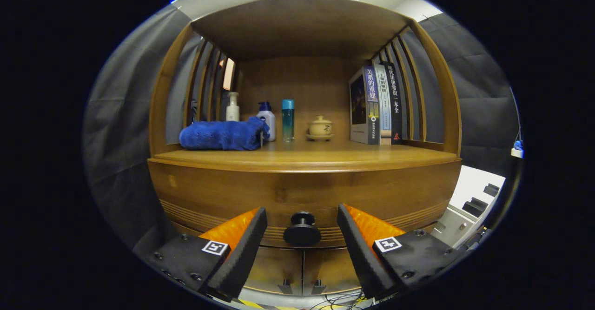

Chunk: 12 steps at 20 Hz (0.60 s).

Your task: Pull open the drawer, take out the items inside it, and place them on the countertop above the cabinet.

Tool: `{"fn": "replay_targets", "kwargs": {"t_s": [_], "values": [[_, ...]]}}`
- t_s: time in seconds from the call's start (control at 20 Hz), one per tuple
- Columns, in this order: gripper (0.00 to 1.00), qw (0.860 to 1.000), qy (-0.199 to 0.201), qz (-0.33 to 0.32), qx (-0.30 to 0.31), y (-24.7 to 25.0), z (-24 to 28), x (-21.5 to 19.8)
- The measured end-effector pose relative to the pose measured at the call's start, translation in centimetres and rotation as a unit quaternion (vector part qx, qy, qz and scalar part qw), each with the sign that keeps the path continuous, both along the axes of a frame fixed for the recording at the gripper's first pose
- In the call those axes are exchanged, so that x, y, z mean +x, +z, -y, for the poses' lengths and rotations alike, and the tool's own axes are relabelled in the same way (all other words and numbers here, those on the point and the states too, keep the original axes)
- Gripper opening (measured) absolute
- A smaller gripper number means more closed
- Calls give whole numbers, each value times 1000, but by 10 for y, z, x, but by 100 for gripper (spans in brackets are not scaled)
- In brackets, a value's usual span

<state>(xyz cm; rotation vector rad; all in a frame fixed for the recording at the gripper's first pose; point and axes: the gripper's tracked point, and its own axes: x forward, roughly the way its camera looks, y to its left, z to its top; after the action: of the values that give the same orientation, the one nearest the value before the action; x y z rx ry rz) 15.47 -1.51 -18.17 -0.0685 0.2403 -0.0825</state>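
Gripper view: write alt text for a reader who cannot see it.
The tool is open, its fingers either side of the round black drawer knob on a closed wooden cabinet, not yet gripping it. On the countertop above sit a blue towel, three bottles, a small lidded teacup and upright books.

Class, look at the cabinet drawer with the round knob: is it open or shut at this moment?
Shut. The drawer front sits flush under the countertop; the knob lies between the open gripper fingers, untouched.

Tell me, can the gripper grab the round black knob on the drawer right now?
Probably yes. The gripper is open, and the knob sits between its fingers with a gap on each side and nothing in the way.
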Motion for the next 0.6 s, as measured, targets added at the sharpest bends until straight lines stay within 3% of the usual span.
{"fn": "replay_targets", "kwargs": {"t_s": [0.6], "values": [[57, 1000, 10, 23, -10, -8, 0, 29]]}}
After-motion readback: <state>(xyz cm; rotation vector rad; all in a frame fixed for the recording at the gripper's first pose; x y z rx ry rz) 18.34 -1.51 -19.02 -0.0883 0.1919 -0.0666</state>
